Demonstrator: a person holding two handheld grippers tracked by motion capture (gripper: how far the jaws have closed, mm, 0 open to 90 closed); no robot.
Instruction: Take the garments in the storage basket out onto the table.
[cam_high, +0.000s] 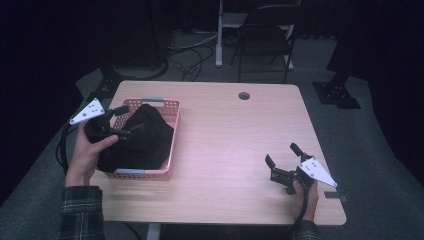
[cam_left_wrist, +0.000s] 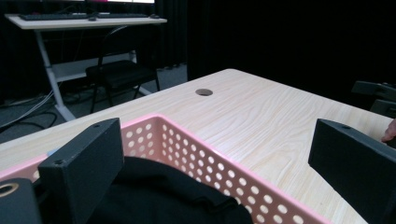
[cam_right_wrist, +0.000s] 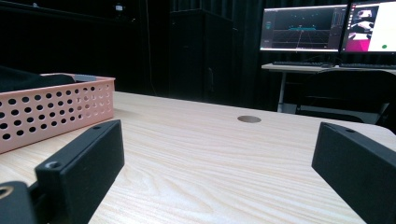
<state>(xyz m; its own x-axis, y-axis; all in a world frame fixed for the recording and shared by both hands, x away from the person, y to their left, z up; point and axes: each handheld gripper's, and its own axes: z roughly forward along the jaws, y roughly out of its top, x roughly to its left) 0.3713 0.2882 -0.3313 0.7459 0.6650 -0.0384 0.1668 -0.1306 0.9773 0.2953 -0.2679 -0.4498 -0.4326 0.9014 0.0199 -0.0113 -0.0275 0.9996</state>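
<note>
Monitors (cam_right_wrist: 322, 29) glow past the right gripper (cam_right_wrist: 215, 177); both grippers' jaws gape, left gripper (cam_high: 122, 120) over black cloth (cam_high: 142, 142).

Light falls from above onto the pale wooden desk (cam_high: 230, 145), which is bright against a room sunk in near-black. The high view is soft and slightly grainy, with a bluish cast. In the right gripper view two lit computer monitors (cam_right_wrist: 327, 28) glow, and the near black jaws blur out of focus.
</note>
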